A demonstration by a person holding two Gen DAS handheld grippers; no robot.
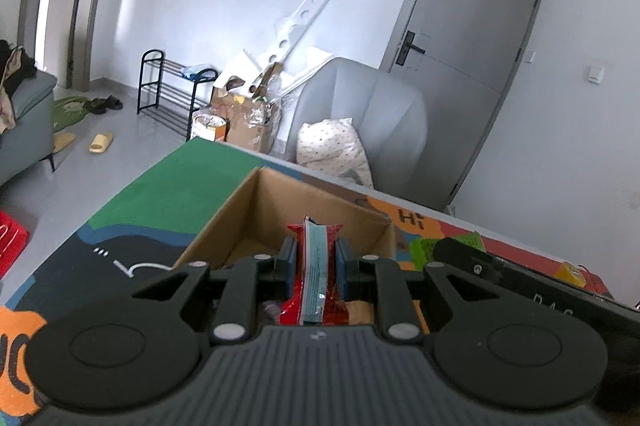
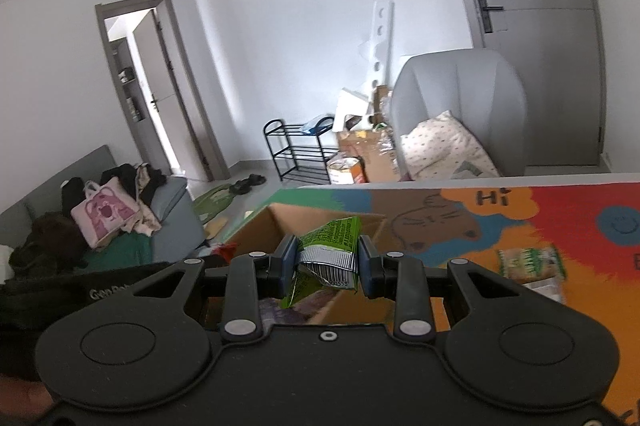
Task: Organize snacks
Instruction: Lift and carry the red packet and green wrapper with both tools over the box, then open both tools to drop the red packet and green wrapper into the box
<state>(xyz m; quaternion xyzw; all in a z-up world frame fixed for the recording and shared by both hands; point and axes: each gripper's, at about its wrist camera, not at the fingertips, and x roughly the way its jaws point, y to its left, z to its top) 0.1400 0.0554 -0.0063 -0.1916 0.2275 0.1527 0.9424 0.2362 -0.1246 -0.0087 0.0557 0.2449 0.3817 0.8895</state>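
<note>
An open cardboard box [image 1: 260,209] stands on the colourful mat [image 1: 160,193]. My left gripper [image 1: 316,258] is shut on a red and pale blue snack packet [image 1: 314,266], held edge-up over the box's near side. In the right wrist view the same box [image 2: 276,222] lies just ahead. My right gripper [image 2: 326,260] is shut on a crumpled green and silver snack packet [image 2: 328,254], held above the box's near right corner. The right gripper's black body [image 1: 500,270] shows at the right of the left wrist view.
Another green snack pack [image 2: 530,262] lies on the mat [image 2: 560,201] to the right. Behind the table are a grey armchair [image 1: 372,113] with a pillow, cardboard boxes [image 1: 244,117], a black shoe rack [image 1: 168,85] and a sofa [image 2: 120,226] piled with clothes.
</note>
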